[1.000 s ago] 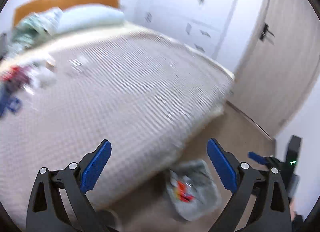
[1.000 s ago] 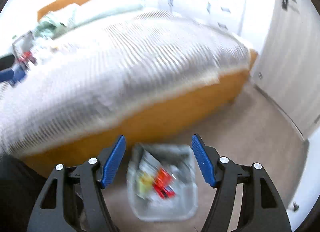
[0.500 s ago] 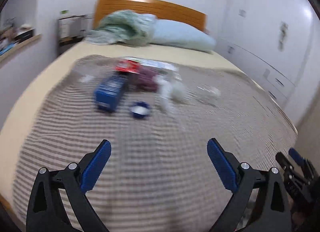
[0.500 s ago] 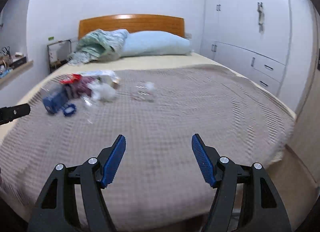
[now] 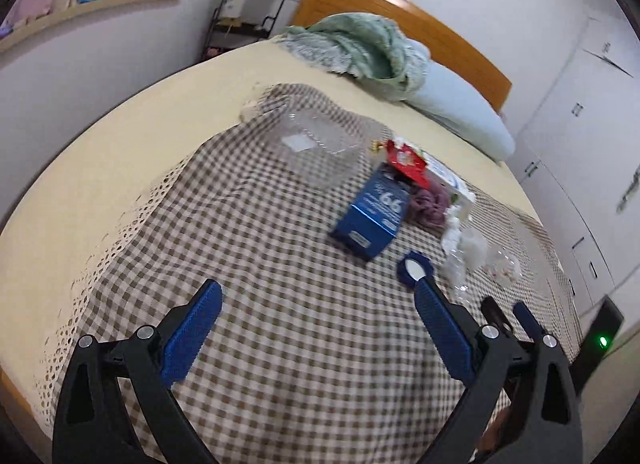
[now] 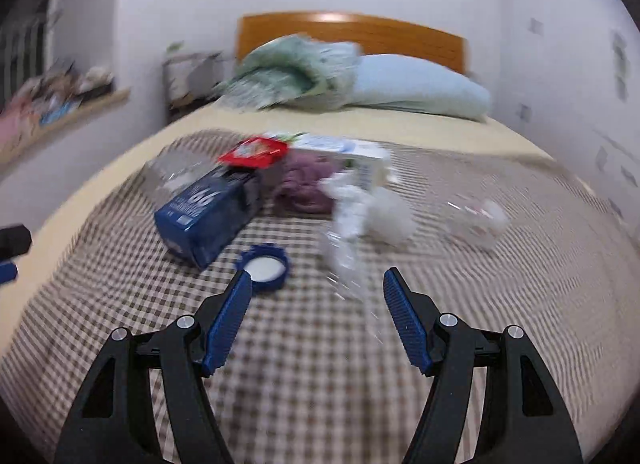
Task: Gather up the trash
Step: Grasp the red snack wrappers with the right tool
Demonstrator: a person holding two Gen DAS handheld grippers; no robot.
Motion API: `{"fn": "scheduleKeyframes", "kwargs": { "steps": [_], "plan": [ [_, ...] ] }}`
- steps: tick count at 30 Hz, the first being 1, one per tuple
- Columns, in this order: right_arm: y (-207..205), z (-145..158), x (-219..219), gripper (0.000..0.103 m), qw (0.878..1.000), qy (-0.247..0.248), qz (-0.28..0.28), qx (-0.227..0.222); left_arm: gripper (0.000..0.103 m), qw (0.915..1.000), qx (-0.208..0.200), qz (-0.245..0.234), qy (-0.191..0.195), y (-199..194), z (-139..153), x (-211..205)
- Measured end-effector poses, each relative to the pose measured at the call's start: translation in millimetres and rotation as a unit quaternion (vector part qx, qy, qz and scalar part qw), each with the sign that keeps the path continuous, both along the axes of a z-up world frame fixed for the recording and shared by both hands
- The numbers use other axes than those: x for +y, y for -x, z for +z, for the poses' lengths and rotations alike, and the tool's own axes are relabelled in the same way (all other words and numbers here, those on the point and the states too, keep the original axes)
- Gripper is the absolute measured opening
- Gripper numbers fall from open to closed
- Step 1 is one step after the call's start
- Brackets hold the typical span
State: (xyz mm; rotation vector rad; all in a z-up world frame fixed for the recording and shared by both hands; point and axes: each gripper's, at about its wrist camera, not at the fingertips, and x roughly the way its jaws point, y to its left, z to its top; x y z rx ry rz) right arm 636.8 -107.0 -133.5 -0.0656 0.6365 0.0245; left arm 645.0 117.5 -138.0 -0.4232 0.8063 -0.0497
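- Evidently, the step in hand was the approach to the next piece of litter: both tools hung over the near part of the bed, nothing gripped.
- The left tool stood wide and empty above the checked blanket; the right tool was likewise wide, with only blanket and a scrap of clear plastic film showing between its jaws.
- The trash lay in a cluster mid-bed, to the far right of the left tool: a blue carton on its side, a blue lid just near of it, a red wrapper, a purple crumpled wad, white tissue, a clear cup and a clear plastic tray.
- The lid sat just beyond the right tool's left fingertip; judged from that, the next move called for a short reach forward and a squeeze on one light, flat piece.
- Around the bed: a wooden headboard, a pale blue pillow touching a green throw, a cluttered wall shelf on the far left, white wardrobes on the right.
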Motion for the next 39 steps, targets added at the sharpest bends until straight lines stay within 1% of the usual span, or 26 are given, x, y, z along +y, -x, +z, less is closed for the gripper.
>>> {"fn": "scheduleKeyframes", "kwargs": {
  "steps": [2, 3, 5, 6, 8, 9, 11, 12, 13, 17, 18, 19, 20, 21, 23, 24, 25, 27, 28, 29, 31, 34, 36, 37, 38, 39],
  "plan": [
    [-22, -1, 13, 0.066, 0.998, 0.053, 0.027, 0.005, 0.094, 1.0, -0.001, 0.008, 0.005, -6, -2, 6],
    [-40, -2, 24, 0.066, 0.994, 0.101, 0.046, 0.006, 0.094, 0.9999, -0.003, 0.013, 0.01, -9, -3, 9],
    [-62, -4, 37, 0.066, 0.984, 0.166, 0.068, 0.006, 0.094, 0.9994, -0.002, 0.025, 0.024, -14, -6, 14],
    [-76, -6, 48, 0.06, 0.974, 0.209, 0.088, 0.004, 0.094, 0.999, -0.001, 0.029, 0.035, -17, -8, 18],
    [-99, -12, 65, 0.052, 0.952, 0.274, 0.138, 0.006, 0.094, 0.9978, 0.005, 0.036, 0.055, -23, -12, 24],
    [-112, -16, 76, 0.047, 0.937, 0.303, 0.172, 0.013, 0.094, 0.9972, 0.007, 0.038, 0.065, -25, -13, 24],
    [-130, -25, 89, 0.047, 0.908, 0.348, 0.233, 0.021, 0.094, 0.9962, 0.01, 0.035, 0.079, -27, -17, 26],
    [-142, -32, 96, 0.047, 0.883, 0.392, 0.256, 0.026, 0.094, 0.9962, 0.012, 0.034, 0.08, -28, -18, 26],
    [-148, -36, 99, 0.047, 0.87, 0.413, 0.267, 0.031, 0.094, 0.9963, 0.013, 0.033, 0.078, -29, -18, 26],
    [-175, -48, 102, 0.047, 0.829, 0.45, 0.324, 0.069, 0.094, 0.9966, 0.017, 0.034, 0.073, -32, -23, 28],
    [-178, -54, 105, 0.036, 0.806, 0.476, 0.345, 0.066, 0.094, 0.9964, 0.018, 0.033, 0.075, -32, -23, 28],
    [-179, -58, 108, 0.023, 0.792, 0.489, 0.359, 0.061, 0.094, 0.9964, 0.02, 0.032, 0.076, -33, -25, 27],
    [-181, -62, 110, 0.011, 0.781, 0.502, 0.365, 0.067, 0.094, 0.9966, 0.02, 0.031, 0.074, -34, -26, 27],
    [-184, -63, 110, 0.0, 0.779, 0.504, 0.365, 0.078, 0.094, 0.9969, 0.021, 0.03, 0.07, -35, -27, 26],
    [-181, -53, 110, 0.0, 0.793, 0.484, 0.362, 0.076, 0.094, 0.9975, 0.024, 0.03, 0.06, -38, -29, 25],
    [-174, -38, 107, 0.0, 0.816, 0.455, 0.352, 0.063, 0.094, 0.9976, 0.024, 0.031, 0.057, -39, -30, 26],
    [-167, -27, 103, 0.0, 0.832, 0.435, 0.34, 0.048, 0.094, 0.9976, 0.024, 0.031, 0.058, -40, -30, 26],
    [-140, 6, 82, 0.0, 0.886, 0.346, 0.308, 0.016, 0.094, 0.9969, 0.026, 0.032, 0.067, -44, -33, 28],
    [-126, 18, 72, 0.0, 0.905, 0.304, 0.299, 0.008, 0.094, 0.9964, 0.029, 0.032, 0.074, -47, -36, 29],
    [-115, 26, 65, 0.0, 0.919, 0.27, 0.289, 0.0, 0.094, 0.9959, 0.032, 0.032, 0.078, -48, -38, 29],
    [-80, 43, 41, 0.0, 0.951, 0.174, 0.255, -0.015, 0.094, 0.9954, 0.036, 0.026, 0.085, -52, -40, 26],
    [-57, 50, 18, 0.0, 0.973, 0.07, 0.218, -0.016, 0.094, 0.9965, 0.037, 0.007, 0.075, -53, -41, 15],
    [-73, 44, 5, 0.0, 0.982, -0.005, 0.19, 0.021, 0.094, 0.997, 0.042, 0.005, 0.066, -51, -42, 8],
    [-89, 42, 2, 0.009, 0.981, -0.035, 0.187, 0.044, 0.094, 0.9968, 0.045, 0.006, 0.066, -49, -41, 5],
    [-104, 43, 2, 0.027, 0.982, -0.055, 0.17, 0.054, 0.094, 0.9965, 0.045, 0.005, 0.07, -47, -40, 3],
    [-111, 46, 2, 0.079, 0.984, -0.076, 0.152, 0.057, 0.094, 0.9962, 0.044, 0.002, 0.075, -44, -38, 2]
  ]
}}
